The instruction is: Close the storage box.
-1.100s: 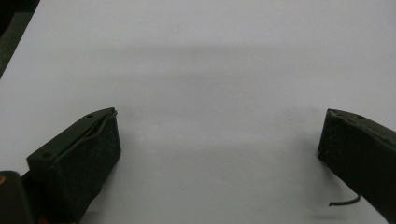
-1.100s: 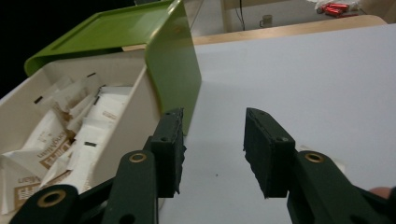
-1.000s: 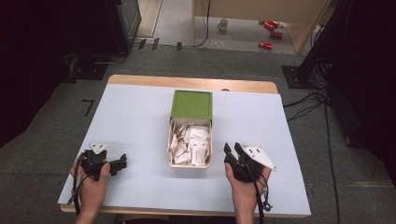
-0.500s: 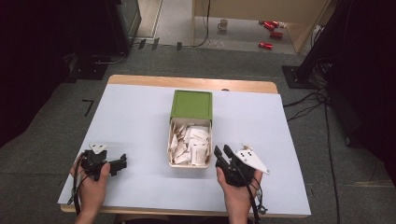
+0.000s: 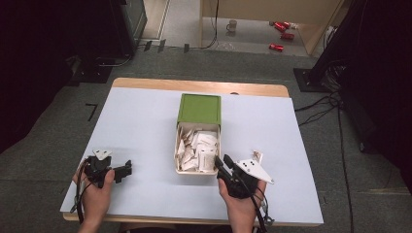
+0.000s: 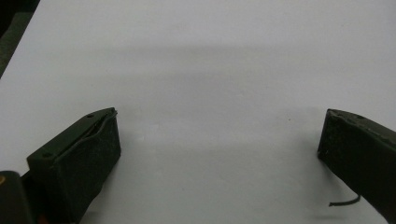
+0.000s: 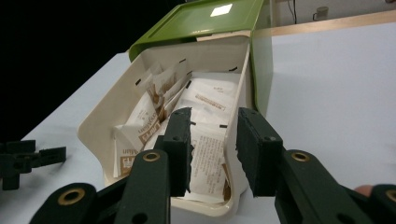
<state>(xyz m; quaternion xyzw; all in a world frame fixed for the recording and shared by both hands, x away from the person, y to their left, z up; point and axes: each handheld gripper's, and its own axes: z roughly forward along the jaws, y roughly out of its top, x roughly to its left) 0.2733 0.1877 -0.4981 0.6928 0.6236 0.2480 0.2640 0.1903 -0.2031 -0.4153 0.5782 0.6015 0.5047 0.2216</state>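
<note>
- The left gripper (image 5: 127, 168) rests low over the near left part of the pale worktop (image 5: 141, 131), held in the person's left hand (image 5: 94, 191), well apart from the box. In the left gripper view its two black jaws stand wide apart with bare worktop between them and nothing held.
- The right gripper (image 5: 222, 161) is held in the right hand (image 5: 240, 204) near the front edge, just right of centre, with a grey three-cornered plate (image 5: 255, 169) on top. Its tips sit at the near right corner of the box.
- In the right gripper view the right gripper (image 7: 214, 140) has its jaws partly spread with a narrow gap; the box's right wall runs up through that gap, one jaw inside over the packets and one outside. Whether the jaws touch the wall I cannot tell.
- The cream box (image 5: 177, 154) sits in the middle of the worktop, its green lid (image 5: 199, 108) open at the far end.
- The box is full of white paper packets (image 5: 201, 148), some with brown print, lying loosely on one another.
- A small scrap (image 5: 256, 156) lies on the worktop just beyond the right gripper's plate.
- Beyond the far edge, on the floor, a mug (image 5: 232, 24) stands and red objects (image 5: 282, 28) lie farther right.
</note>
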